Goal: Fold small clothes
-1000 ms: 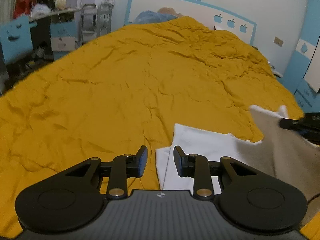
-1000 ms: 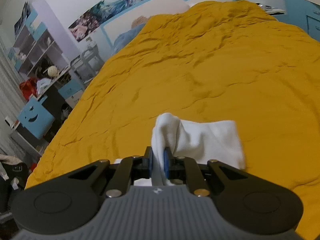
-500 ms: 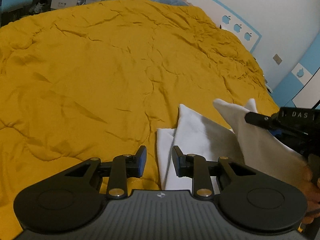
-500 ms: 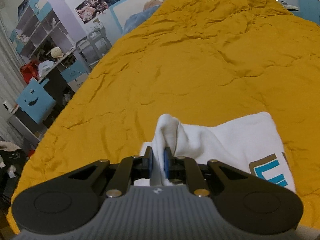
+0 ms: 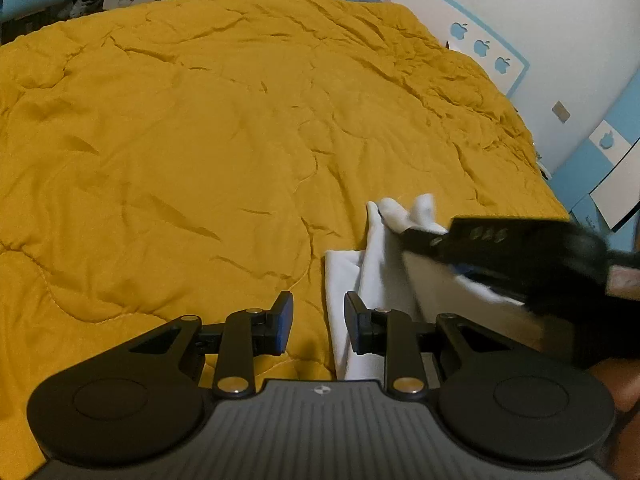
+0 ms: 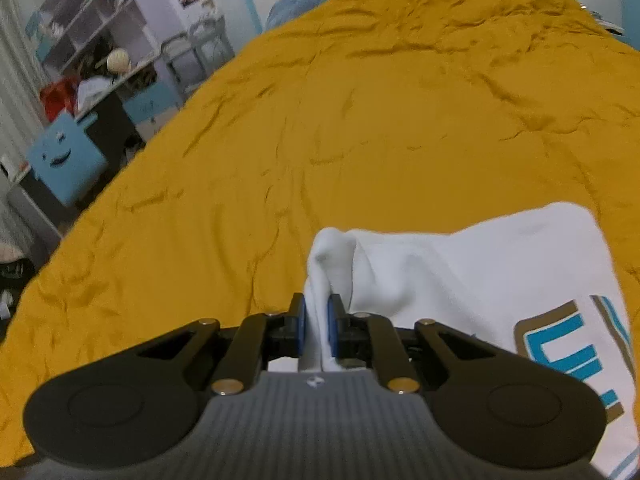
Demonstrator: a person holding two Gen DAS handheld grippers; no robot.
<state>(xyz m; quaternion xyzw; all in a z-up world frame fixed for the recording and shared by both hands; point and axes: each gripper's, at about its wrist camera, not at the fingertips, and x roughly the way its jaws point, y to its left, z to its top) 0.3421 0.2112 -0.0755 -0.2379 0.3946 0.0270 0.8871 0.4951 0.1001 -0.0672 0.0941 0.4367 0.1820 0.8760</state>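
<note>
White clothing (image 5: 376, 264) lies on the near right part of a bed spread with a wrinkled mustard-yellow quilt (image 5: 200, 152), one part of it lifted off the cover. Seen from the left wrist, the left claw (image 5: 318, 322) hovers low over the quilt with its jaws parted and nothing between them; the flat left edge of the garment runs just under its right finger (image 5: 354, 320). To the right of that, the right claw (image 5: 416, 236) reaches in from the side, blurred, with bunched white fabric sticking out past its tip and the cloth hanging down beneath it.

From the right wrist, the yellow quilt (image 6: 360, 140) fills most of the view, with a cluttered shelf (image 6: 92, 40) and a blue box with a smiling face (image 6: 64, 156) against the wall at far left. In the middle the right claw (image 6: 318, 322) is clenched on a raised fold of the garment (image 6: 460, 280), the blue pads (image 6: 331, 320) pressing a pinch of cloth that puffs up above them. To the right the garment spreads over the quilt, showing a blue and brown printed design (image 6: 568, 344) near its lower right edge.
</note>
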